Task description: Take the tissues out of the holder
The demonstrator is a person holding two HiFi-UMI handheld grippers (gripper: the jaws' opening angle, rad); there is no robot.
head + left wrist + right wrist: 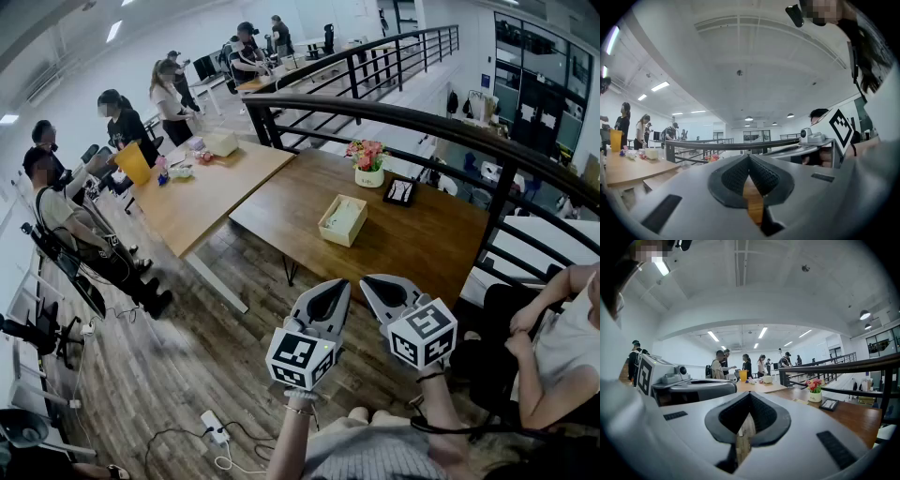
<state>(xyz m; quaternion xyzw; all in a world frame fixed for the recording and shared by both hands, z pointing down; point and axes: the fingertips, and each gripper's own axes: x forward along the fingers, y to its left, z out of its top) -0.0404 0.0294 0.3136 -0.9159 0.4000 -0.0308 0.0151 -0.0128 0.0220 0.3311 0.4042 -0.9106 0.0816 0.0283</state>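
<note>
Below frame centre, hovering grey left gripper (337, 289) and right gripper (372, 284), jaws together, empty, judging white tissues (343, 215) in pale wooden holder (329, 232) soft, flimsy, best pinched topmost.

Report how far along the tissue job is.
Done: nothing yet. The tissues lie in the holder on the table. In hand: nothing. The left gripper and right gripper are both shut and empty, held short of the table. Left: reach the holder, grip the tissues, lift them out.
</note>
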